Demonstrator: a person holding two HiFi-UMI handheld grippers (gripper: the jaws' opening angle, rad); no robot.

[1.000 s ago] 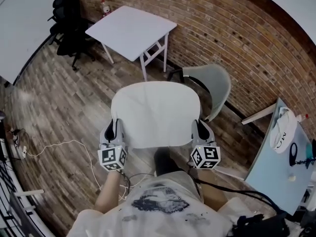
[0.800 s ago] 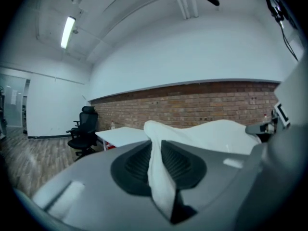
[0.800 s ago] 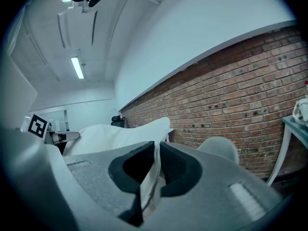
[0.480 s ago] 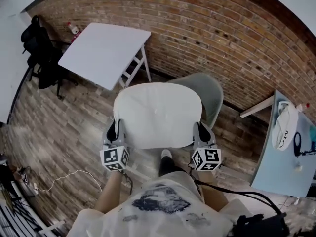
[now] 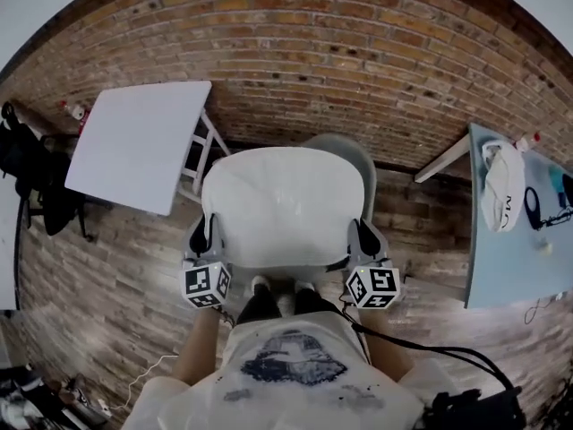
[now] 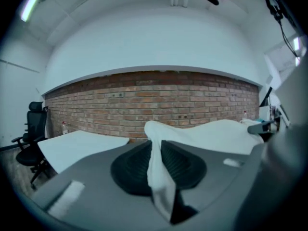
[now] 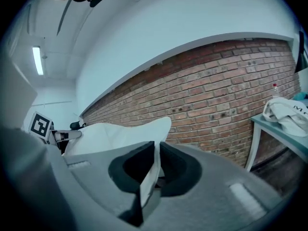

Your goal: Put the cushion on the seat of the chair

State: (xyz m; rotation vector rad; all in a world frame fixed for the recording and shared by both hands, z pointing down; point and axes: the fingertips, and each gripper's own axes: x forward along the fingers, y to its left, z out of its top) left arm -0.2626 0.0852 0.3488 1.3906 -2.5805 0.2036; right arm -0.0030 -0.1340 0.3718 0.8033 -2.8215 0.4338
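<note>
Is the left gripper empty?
No, the left gripper pinches the white edge of the cushion between its jaws.

**Only a bag bears letters**

The sole lettering stands on the white bag on the pale blue table right of the chair. Its dark capitals start with "M", then a round letter, "C" or "O"; I cannot tell which. The right gripper view shows the same bag, with the print cut off at the frame's edge.

On the near side of the chair, the left cube on the left gripper and the right cube on the right gripper carry black-and-white square codes, no letters. The shirt shows a dark picture without legible words.
</note>
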